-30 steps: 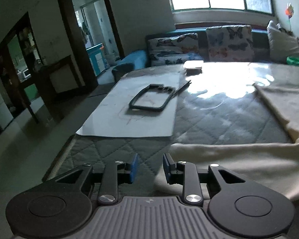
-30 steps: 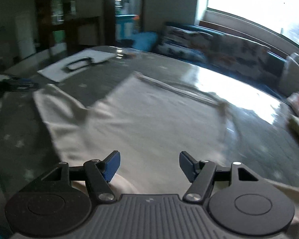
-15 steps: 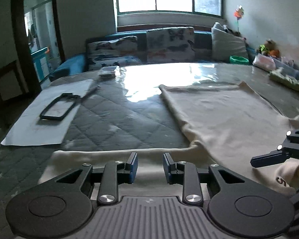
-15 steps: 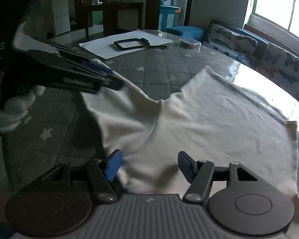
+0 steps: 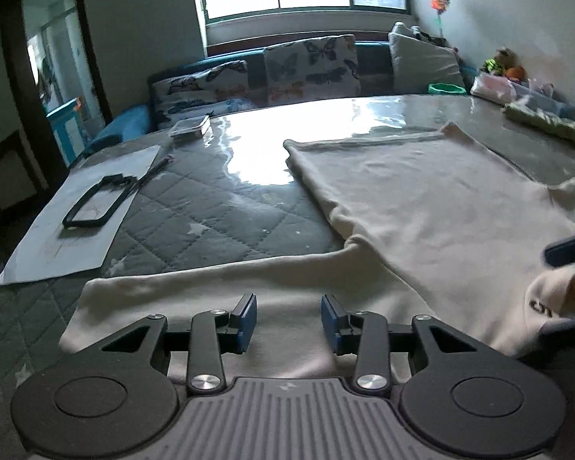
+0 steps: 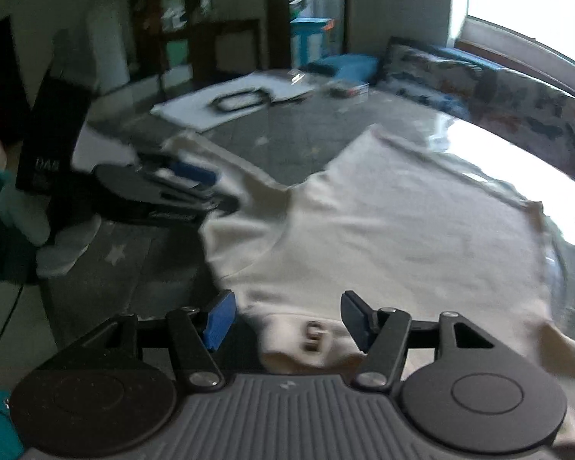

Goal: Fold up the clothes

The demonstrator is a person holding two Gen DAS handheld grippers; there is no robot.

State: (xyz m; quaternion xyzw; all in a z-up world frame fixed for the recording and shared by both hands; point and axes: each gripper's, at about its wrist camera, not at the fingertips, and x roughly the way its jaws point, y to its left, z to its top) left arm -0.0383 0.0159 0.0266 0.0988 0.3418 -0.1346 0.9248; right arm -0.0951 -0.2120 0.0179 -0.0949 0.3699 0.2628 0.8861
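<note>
While we are working over the quilted table [image 5: 226, 214], progress is looking early.
Garment: cream sweatshirt [image 5: 421, 199] is lying spread flat, sleeve [image 5: 195, 287] stretched sideways, no fold showing yet.
Left gripper [image 5: 288, 320]: jaws are opening over the sleeve, gripping nothing.
Right gripper [image 6: 285, 320]: we are holding it open, straddling the collar [image 6: 310, 339], pads not pressing.
Remaining: we are judging every fold still to do.

My tongs carry blue pads [image 5: 248, 318] on black arms — under them a cream shirt [image 5: 421, 191], a grey quilted star-print mat [image 5: 226, 222], white paper [image 5: 76, 230] — butterfly-patterned cushions [image 5: 310, 65] behind.
</note>
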